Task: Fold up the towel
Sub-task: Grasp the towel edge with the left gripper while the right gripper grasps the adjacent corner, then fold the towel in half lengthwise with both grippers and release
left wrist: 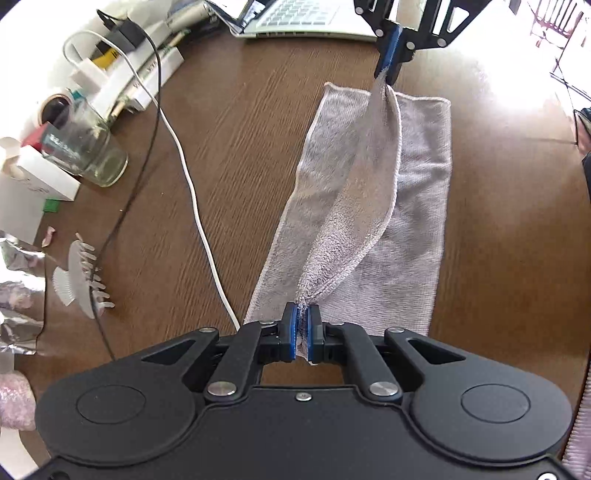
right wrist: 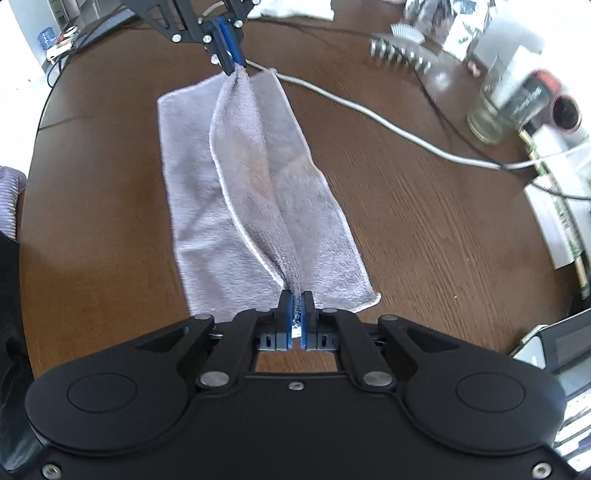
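A light grey towel [left wrist: 417, 192] lies on the brown wooden table [left wrist: 240, 155]; it also shows in the right wrist view [right wrist: 192, 177]. My left gripper [left wrist: 303, 314] is shut on one corner of its top layer, and it shows at the far end in the right wrist view [right wrist: 231, 68]. My right gripper [right wrist: 296, 299] is shut on the opposite corner; it shows at the far end in the left wrist view [left wrist: 388, 72]. The held edge is lifted and stretched between the two grippers above the flat lower layer.
A white cable [left wrist: 192, 188] and a black cable [left wrist: 147, 155] run left of the towel. A glass jar [left wrist: 88, 151], boxes, a white hair claw [left wrist: 83, 278] and foil wrappers crowd the left side. A laptop [left wrist: 303, 18] sits at the far edge.
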